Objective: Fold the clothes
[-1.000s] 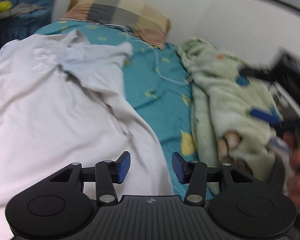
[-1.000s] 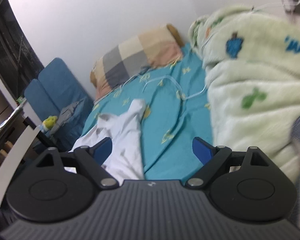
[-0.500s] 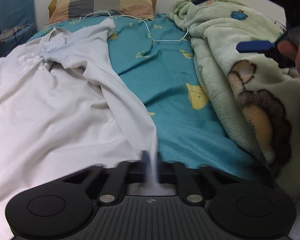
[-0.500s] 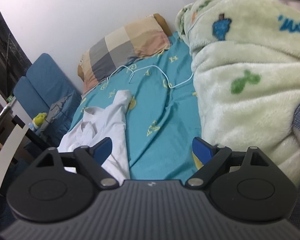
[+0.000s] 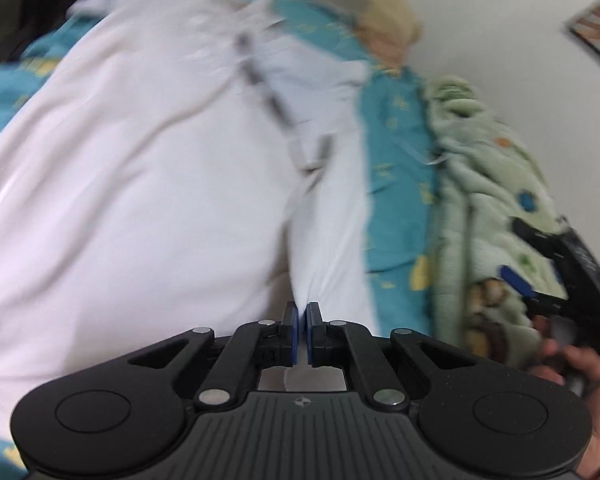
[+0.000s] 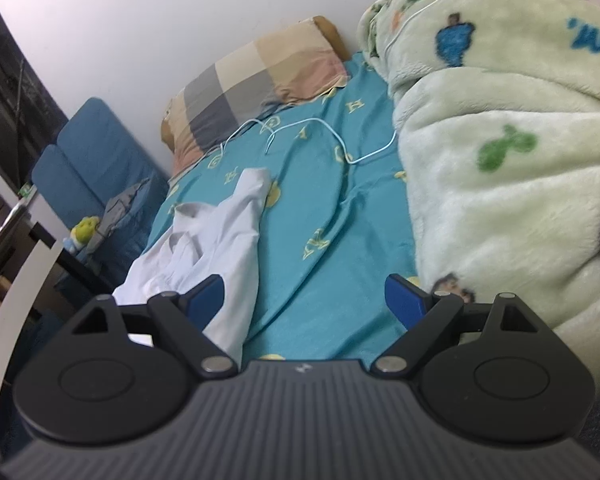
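White shirt (image 5: 148, 184) lies spread over the left and middle of the teal bedsheet (image 5: 396, 184), filling most of the blurred left wrist view, with a dark line running across its upper part and 1 edge drawn up into a taut ridge toward the camera. At the bottom centre of that view the left gripper (image 5: 301, 334) has its 2 blue pads pressed together on that raised edge of the shirt, the fabric pinched in the narrow slit between them. To the right of the sheet a pale green fleece blanket (image 5: 484, 184) with cartoon prints is heaped against the wall, and at the far right edge a hand (image 5: 580, 364) grasps the right gripper (image 5: 540, 268), seen from the side with 1 blue pad showing. In the right wrist view, a blue cushioned seat (image 6: 96, 160) stands at the left beside the bed, the shirt's collar end lies rumpled on the sheet just ahead of the left finger, a checked pillow (image 6: 256, 80) rests at the head of the bed with a thin white cable (image 6: 332, 136) looped in front of it, and the right gripper's 2 fingers stand wide apart over bare sheet with nothing between them.
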`<state>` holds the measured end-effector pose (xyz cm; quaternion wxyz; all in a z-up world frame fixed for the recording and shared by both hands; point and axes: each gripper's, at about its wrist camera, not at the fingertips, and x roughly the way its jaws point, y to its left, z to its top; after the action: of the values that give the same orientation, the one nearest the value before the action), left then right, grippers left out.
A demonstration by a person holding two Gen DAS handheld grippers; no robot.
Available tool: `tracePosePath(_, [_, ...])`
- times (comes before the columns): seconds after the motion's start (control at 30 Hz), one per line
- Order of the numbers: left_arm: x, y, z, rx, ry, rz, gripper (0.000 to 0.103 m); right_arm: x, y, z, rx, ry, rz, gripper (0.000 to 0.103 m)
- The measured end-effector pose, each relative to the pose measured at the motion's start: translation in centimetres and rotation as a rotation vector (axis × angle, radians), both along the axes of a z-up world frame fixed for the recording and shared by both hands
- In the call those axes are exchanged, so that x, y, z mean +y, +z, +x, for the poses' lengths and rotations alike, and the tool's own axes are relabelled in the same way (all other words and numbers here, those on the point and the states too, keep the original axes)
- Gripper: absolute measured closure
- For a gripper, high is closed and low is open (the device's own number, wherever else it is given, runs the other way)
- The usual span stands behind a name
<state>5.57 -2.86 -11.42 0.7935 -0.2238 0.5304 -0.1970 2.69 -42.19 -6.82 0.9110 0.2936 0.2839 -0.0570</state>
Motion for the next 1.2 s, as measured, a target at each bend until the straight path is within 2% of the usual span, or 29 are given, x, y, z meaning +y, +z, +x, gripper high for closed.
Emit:
tracePosePath(0.1, [1.7, -2.4, 0.1, 0.108, 0.047, -0.024, 0.085, 0.5, -0.1, 0.2, 0.012, 0.025, -0.001, 0.015])
tracePosePath(0.17, [1.9, -2.6, 0.3, 0.126, 0.046, -0.070, 0.080, 1.0, -0.1, 0.3, 0.020, 0.044, -0.004, 0.015])
tracePosePath(0.23, [2.0, -1.7, 0.7, 0.087, 0.057, -0.096, 0.062, 1.6, -0.3, 0.5, 0.029, 0.081, 0.005, 0.015])
tracePosePath(0.3, [2.2, -0.8, 1.1, 0.048, 0.069, -0.122, 0.057, 2.5, -0.4, 0.6, 0.031, 0.134, 0.025, 0.015])
tracePosePath(0.4, [2.3, 0.2, 3.3, 0.010, 0.117, -0.149, 0.051, 4.2, -0.6, 0.8, 0.034, 0.205, 0.070, 0.015])
tracePosePath(0.5, [1.7, 0.6, 6.5, -0.022, 0.167, -0.170, 0.050, 5.9, -1.1, 1.2, 0.044, 0.255, 0.118, 0.015])
tracePosePath(0.6, [0.3, 0.0, 10.5, -0.051, 0.201, -0.184, 0.049, 7.4, -1.2, 1.8, 0.056, 0.285, 0.069, 0.015])
tracePosePath(0.7, [-1.7, -1.2, 14.4, -0.092, 0.206, -0.156, 0.049, 7.2, -1.3, 2.2, 0.061, 0.259, 0.013, 0.015])
tracePosePath(0.87, [-3.8, -3.8, 19.4, -0.132, 0.240, -0.118, 0.052, 5.9, -3.0, 3.4, 0.104, 0.222, 0.051, 0.015])
tracePosePath(0.9, [-4.2, -4.2, 20.1, -0.136, 0.246, -0.107, 0.055, 5.7, -3.4, 3.8, 0.110, 0.219, 0.055, 0.015])
tracePosePath(1.0, [-5.7, -4.1, 21.1, -0.209, 0.192, -0.047, 0.057, 5.7, -3.8, 4.7, 0.112, 0.224, 0.057, 0.015])
tracePosePath(1.07, [-6.6, -4.1, 21.5, -0.226, 0.160, -0.030, 0.064, 5.8, -4.0, 5.4, 0.115, 0.228, 0.053, 0.015])
tracePosePath(1.1, [-7.0, -4.1, 21.8, -0.234, 0.146, -0.023, 0.072, 5.9, -4.1, 5.6, 0.118, 0.230, 0.054, 0.015])
tracePosePath(1.13, [-7.4, -4.0, 22.0, -0.243, 0.128, -0.007, 0.089, 5.9, -4.2, 5.9, 0.121, 0.231, 0.055, 0.015])
tracePosePath(1.17, [-7.6, -3.9, 22.2, -0.249, 0.114, 0.007, 0.098, 6.0, -4.4, 6.1, 0.125, 0.233, 0.060, 0.015])
tracePosePath(1.2, [-7.7, -3.7, 22.3, -0.252, 0.109, 0.013, 0.099, 6.0, -4.5, 6.2, 0.128, 0.232, 0.065, 0.015])
